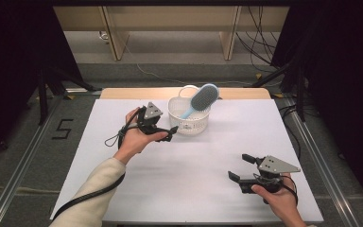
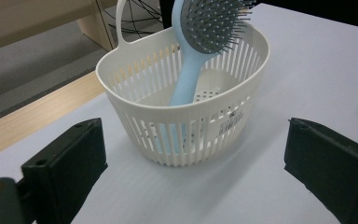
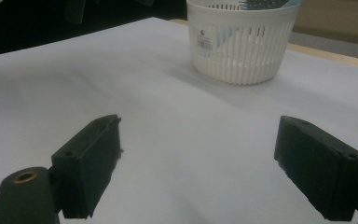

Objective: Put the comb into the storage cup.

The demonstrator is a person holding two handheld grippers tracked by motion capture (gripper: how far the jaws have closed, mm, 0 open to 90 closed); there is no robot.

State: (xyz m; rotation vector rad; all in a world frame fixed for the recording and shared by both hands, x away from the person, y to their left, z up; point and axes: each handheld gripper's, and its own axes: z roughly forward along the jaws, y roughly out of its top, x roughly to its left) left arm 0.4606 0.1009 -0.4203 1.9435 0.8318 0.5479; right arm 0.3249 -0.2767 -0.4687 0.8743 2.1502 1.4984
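Blue hairbrush already standing handle-down in the white basket at the surface's 12 o'clock; left tool and right tool both spread, empty; apparently little remains.

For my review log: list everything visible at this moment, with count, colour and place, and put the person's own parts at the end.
basket: 1, white slatted plastic with a loop handle, far middle of the table.
hairbrush: 1, light blue with grey bristle pad, standing tilted in the basket, handle down, head above the rim.
table: 1, white top with a wooden strip along the far edge.
floor marking "5": 1, black, on the grey floor left of the table.
cables: several, black, on the floor at far right.
left gripper: 1, black with a grey plate, open, next to the basket's left side.
right gripper: 1, black with a grey plate, open, near right of the table.
hands: 2, one on each gripper; the left arm has a cream sleeve.
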